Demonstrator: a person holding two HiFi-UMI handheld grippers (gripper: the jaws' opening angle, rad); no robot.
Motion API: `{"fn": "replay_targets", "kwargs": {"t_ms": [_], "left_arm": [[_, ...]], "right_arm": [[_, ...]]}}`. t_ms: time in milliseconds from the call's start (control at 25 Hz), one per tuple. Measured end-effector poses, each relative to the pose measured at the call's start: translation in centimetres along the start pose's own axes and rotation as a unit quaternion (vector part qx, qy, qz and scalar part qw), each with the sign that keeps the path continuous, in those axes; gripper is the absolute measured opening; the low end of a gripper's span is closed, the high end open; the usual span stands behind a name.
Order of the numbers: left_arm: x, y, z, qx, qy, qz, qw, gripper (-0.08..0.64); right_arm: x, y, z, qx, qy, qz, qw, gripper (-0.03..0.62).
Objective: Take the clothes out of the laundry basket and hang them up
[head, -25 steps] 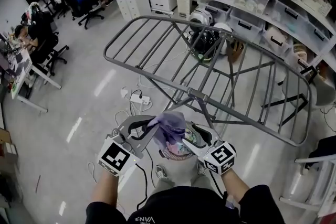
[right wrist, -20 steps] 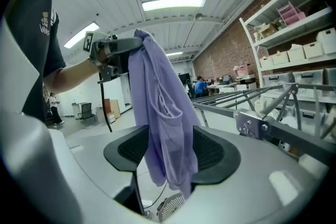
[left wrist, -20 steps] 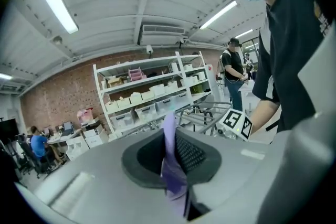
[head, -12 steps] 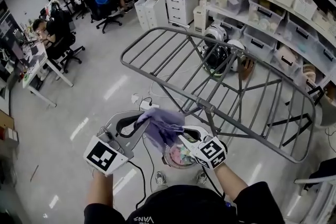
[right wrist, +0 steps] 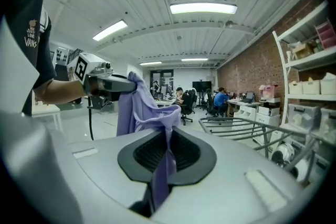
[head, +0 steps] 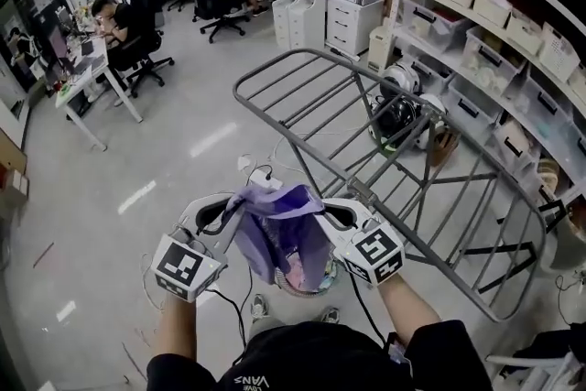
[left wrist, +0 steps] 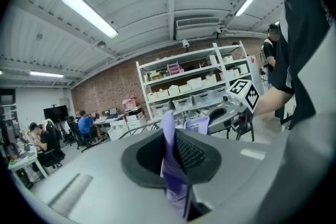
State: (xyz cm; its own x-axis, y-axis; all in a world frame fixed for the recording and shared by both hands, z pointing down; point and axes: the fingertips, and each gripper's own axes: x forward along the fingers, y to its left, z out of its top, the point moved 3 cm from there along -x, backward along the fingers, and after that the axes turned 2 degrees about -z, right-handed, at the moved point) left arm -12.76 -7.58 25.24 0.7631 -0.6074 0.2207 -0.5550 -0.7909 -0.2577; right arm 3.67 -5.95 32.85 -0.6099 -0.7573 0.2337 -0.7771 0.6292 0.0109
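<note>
A purple garment point(head: 279, 233) hangs spread between my two grippers, above the laundry basket point(head: 314, 287), whose rim shows just under it. My left gripper point(head: 233, 204) is shut on one edge; in the left gripper view the cloth point(left wrist: 170, 176) is pinched between the jaws. My right gripper point(head: 322, 213) has just been closing and now pinches the other edge, with the cloth point(right wrist: 164, 165) between its jaws. The grey drying rack point(head: 366, 128) stands ahead and to the right, with nothing on its bars.
Shelves with storage bins point(head: 476, 23) line the right wall, with helmets and gear on the floor under them. A power strip with cables point(head: 261, 174) lies on the floor near the rack. People sit at desks point(head: 110, 41) at the far left and back.
Both grippers have risen and lifted the purple garment from a bunch at the basket into a hanging sheet. The right gripper has taken hold of it.
</note>
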Motion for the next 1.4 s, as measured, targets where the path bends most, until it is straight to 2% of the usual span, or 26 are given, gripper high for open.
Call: {"fn": "replay_targets", "kwargs": {"t_ms": [160, 360, 520, 760, 1000, 1160, 1400], "left_arm": [[-0.6, -0.5, -0.1, -0.028, -0.003, 0.039, 0.9989, 0.031], [-0.9, 1.3, 3.6, -0.028, -0.045, 0.076, 0.9957, 0.031], [0.1, 4.1, 7.9, -0.003, -0.086, 0.078, 0.9932, 0.031], [2.8, 10.2, 14.4, 0.054, -0.137, 0.052, 0.9877, 0.035], [6.4, 16.9, 20.7, 0.091, -0.185, 0.036, 0.9779, 0.035], [8.9, 19.7, 23.9, 0.116, -0.201, 0.028, 0.9723, 0.035], [14.0, 21.9, 26.5, 0.114, -0.201, 0.061, 0.9710, 0.035]], "right_arm": [[0.4, -1.4, 3.9, -0.037, -0.009, 0.012, 0.999, 0.025], [1.3, -4.3, 12.1, -0.093, -0.048, 0.000, 0.995, 0.025], [2.1, -7.1, 19.0, -0.140, -0.082, -0.031, 0.986, 0.025], [3.9, -12.3, 28.3, -0.190, -0.101, -0.113, 0.970, 0.025], [5.9, -18.6, 35.0, -0.199, -0.092, -0.197, 0.955, 0.025], [7.1, -22.1, 38.3, -0.185, -0.091, -0.232, 0.951, 0.025], [8.5, -28.2, 41.2, -0.178, -0.094, -0.259, 0.945, 0.025]]}}
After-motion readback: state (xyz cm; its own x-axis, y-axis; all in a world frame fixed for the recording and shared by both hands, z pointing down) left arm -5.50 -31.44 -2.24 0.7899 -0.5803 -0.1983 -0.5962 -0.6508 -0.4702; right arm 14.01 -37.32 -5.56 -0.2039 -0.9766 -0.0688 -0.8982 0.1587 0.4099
